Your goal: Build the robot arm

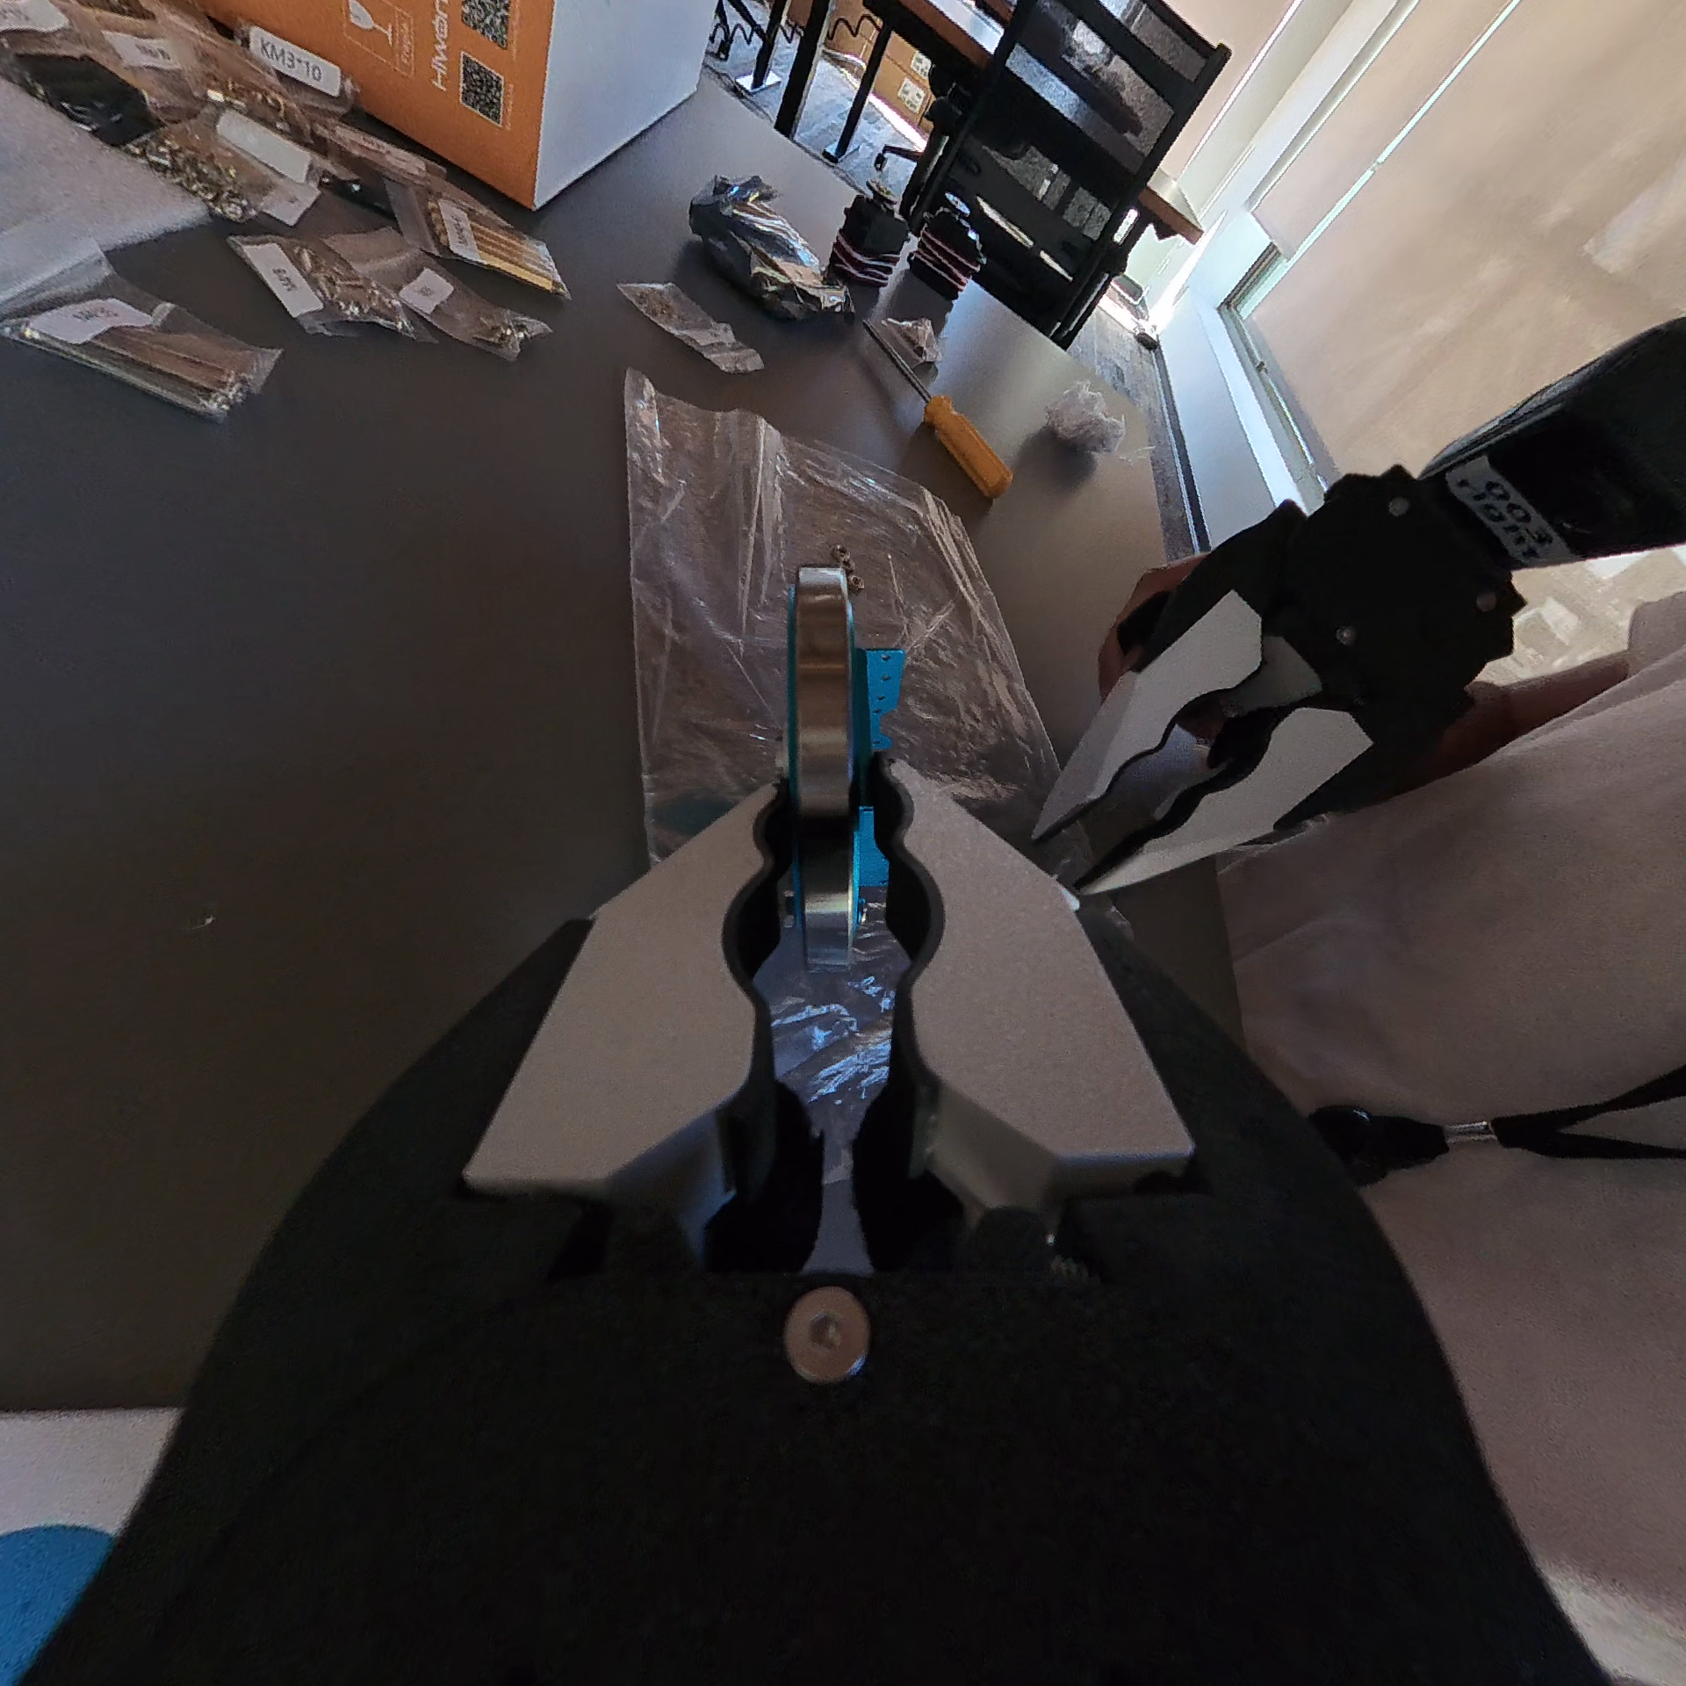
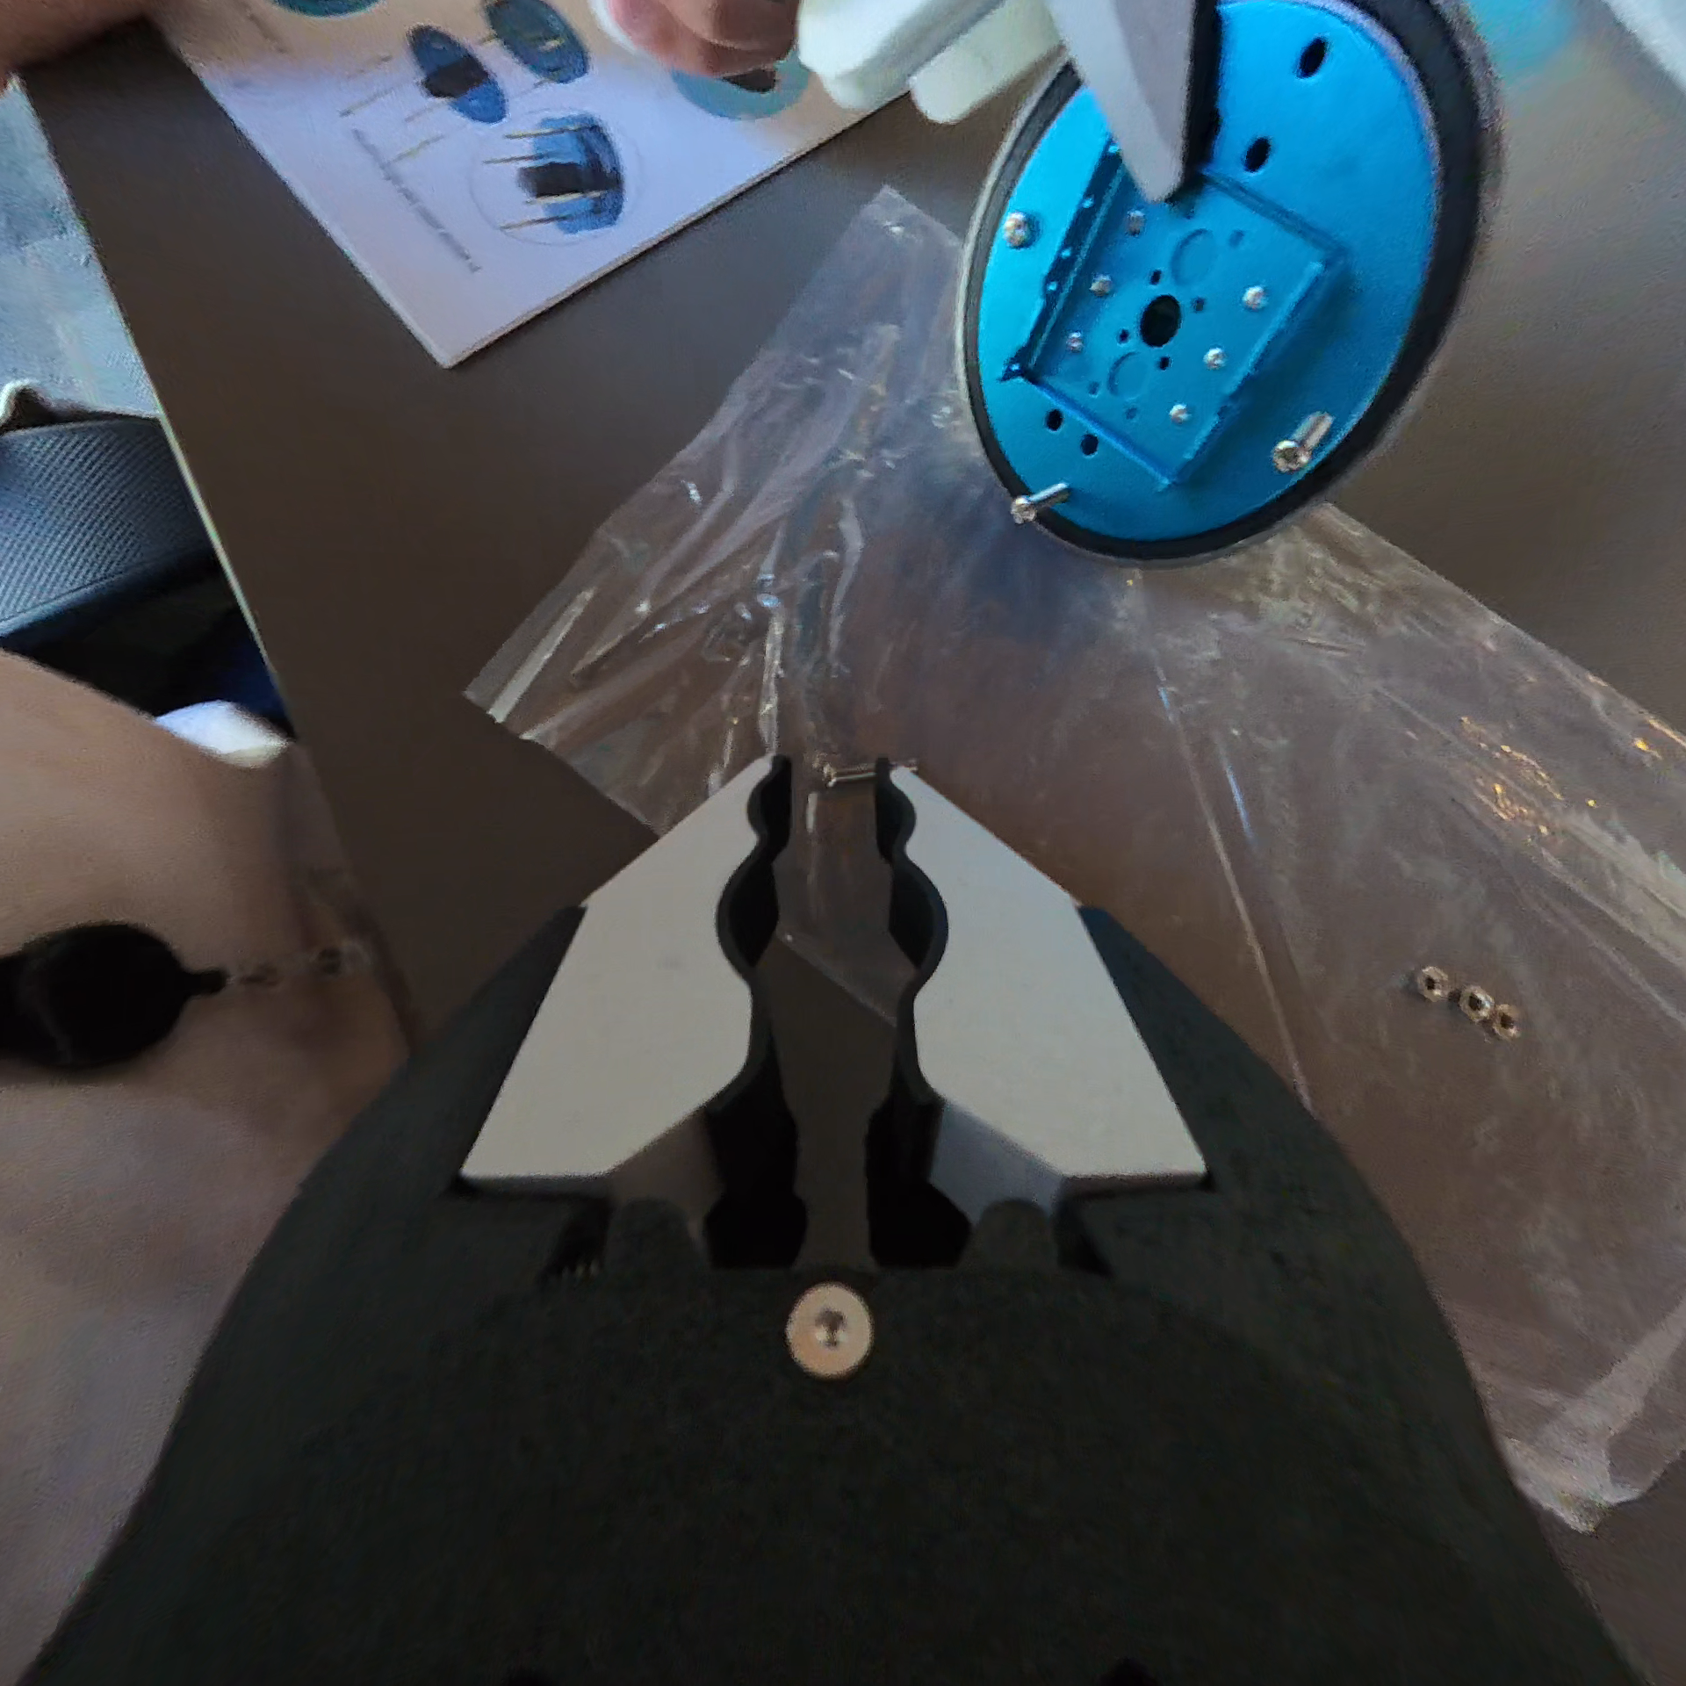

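Note:
My left gripper (image 1: 826,794) is shut on a blue round plate with a silver ring (image 1: 821,730), held edge-on above a clear plastic bag (image 1: 730,547). In the right wrist view the plate (image 2: 1323,228) shows its face with a square blue bracket (image 2: 1177,328) and two screws sticking out of the rim; a white left finger (image 2: 1140,109) clamps it. My right gripper (image 2: 835,771) pinches a small silver screw (image 2: 853,775) at its tips, low over the bag (image 2: 1004,684), below-left of the plate. It also shows in the left wrist view (image 1: 1067,858).
Three small nuts (image 2: 1473,1004) lie on the bag. A printed sheet (image 2: 456,182) lies on the dark table. Farther off are an orange-handled screwdriver (image 1: 967,447), hardware bags (image 1: 274,228), an orange and white box (image 1: 456,82) and black servos (image 1: 876,237). A person's beige sleeve (image 1: 1460,958) is at right. The tips of one gripper are about 12 centimeters away from the tips of the other. The orange-handled screwdriver (image 1: 967,447) is closer to my right gripper, around 25 centimeters from its tips; the left tips are 35 centimeters off.

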`<action>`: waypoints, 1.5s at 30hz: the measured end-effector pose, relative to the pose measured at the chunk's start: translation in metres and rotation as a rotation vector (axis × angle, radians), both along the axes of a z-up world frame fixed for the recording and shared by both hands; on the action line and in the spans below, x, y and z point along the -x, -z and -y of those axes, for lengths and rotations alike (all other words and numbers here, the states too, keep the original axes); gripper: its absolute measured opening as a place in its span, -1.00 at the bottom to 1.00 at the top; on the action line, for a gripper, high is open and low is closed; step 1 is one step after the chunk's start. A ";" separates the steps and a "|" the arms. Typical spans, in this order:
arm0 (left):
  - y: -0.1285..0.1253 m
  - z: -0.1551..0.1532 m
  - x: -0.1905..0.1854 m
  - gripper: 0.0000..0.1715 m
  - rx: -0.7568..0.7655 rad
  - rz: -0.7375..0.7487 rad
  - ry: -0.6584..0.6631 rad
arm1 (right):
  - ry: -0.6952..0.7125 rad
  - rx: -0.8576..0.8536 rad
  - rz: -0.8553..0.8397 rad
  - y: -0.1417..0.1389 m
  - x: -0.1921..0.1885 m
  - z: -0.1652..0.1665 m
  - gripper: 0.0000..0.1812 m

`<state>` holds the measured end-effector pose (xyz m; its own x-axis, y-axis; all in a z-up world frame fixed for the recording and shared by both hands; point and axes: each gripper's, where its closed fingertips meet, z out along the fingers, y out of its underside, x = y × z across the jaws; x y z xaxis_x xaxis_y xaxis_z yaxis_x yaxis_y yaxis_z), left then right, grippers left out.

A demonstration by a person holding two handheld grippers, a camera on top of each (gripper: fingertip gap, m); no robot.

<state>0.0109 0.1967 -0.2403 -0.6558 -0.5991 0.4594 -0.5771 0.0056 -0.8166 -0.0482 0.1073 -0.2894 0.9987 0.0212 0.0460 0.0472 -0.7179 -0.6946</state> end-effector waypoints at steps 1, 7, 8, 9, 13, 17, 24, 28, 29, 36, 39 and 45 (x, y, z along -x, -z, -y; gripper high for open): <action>0.000 0.000 0.000 -0.81 -0.003 0.001 0.001 | 0.030 -0.001 0.011 0.000 -0.003 0.000 -0.81; 0.000 0.001 0.001 -0.81 -0.021 0.010 0.001 | 0.106 0.074 0.076 0.006 -0.006 0.004 -0.75; 0.000 0.001 0.001 -0.81 -0.022 0.011 0.001 | 0.128 0.084 0.057 0.008 -0.005 0.004 -0.74; 0.000 0.002 0.002 -0.81 -0.023 0.012 0.002 | 0.147 0.079 0.037 0.008 -0.004 0.002 -0.73; -0.001 0.002 0.002 -0.81 -0.025 0.013 0.003 | 0.208 0.034 0.009 0.011 -0.001 -0.003 -0.73; 0.000 0.002 0.002 -0.81 -0.025 0.013 0.005 | 0.251 0.015 0.078 0.006 -0.010 0.004 -0.94; -0.001 0.003 0.003 -0.81 -0.038 0.022 0.008 | 0.278 -0.025 0.061 0.006 -0.010 0.012 -0.91; -0.001 0.004 0.004 -0.81 -0.046 0.029 0.009 | 0.293 -0.047 0.045 0.011 -0.012 0.012 -0.92; -0.001 0.004 0.004 -0.81 -0.047 0.031 0.009 | 0.295 -0.054 0.045 0.011 -0.013 0.012 -0.93; -0.002 0.005 0.004 -0.81 -0.052 0.040 0.013 | 0.261 -0.076 0.030 0.010 -0.013 0.008 -0.95; -0.002 0.006 0.005 -0.81 -0.060 0.048 0.016 | 0.246 -0.087 0.007 0.009 -0.011 0.008 -0.97; -0.002 0.007 0.006 -0.81 -0.076 0.065 0.027 | 0.211 -0.156 -0.098 -0.005 -0.015 -0.001 -0.99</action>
